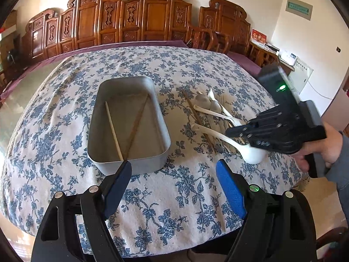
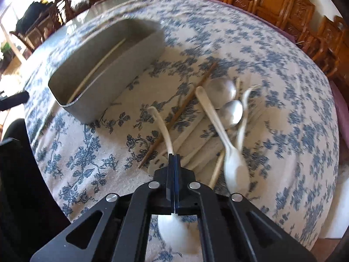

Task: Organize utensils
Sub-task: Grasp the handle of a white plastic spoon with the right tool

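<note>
On the round table, a cloth (image 1: 152,196) of nubby off-white weave printed with blue flower sprays covers the top, and a purple under-layer shows along its far edge. Your right gripper (image 2: 173,159) has its blue pads pressed together on the curved handle of a glossy white ladle-shaped spoon (image 1: 250,150); the deep rounded bowl of the spoon shows below the jaws in the right wrist view, and the handle arcs away toward 12 o'clock. Your left gripper (image 1: 174,187) hangs spread wide with nothing between its pads, the right pad textured with fine blue dimples.

At 11 o'clock from the left gripper sits a dull grey metal tray (image 1: 165,131), rectangular with rounded corners and upright walls. Inside lie a pale chopstick (image 1: 113,131) and a darker brown chopstick (image 1: 137,124), meeting at the near wall in a V.

At 1 o'clock lies the pile of utensils (image 2: 226,109): two shiny steel spoons, a second slim white spoon, a fork-like piece too blurred to be sure of, and a long brown chopstick (image 2: 178,113) lying diagonally at its tray side.

Beyond the table, carved reddish wooden chairs (image 1: 135,17) line a cream wall.
</note>
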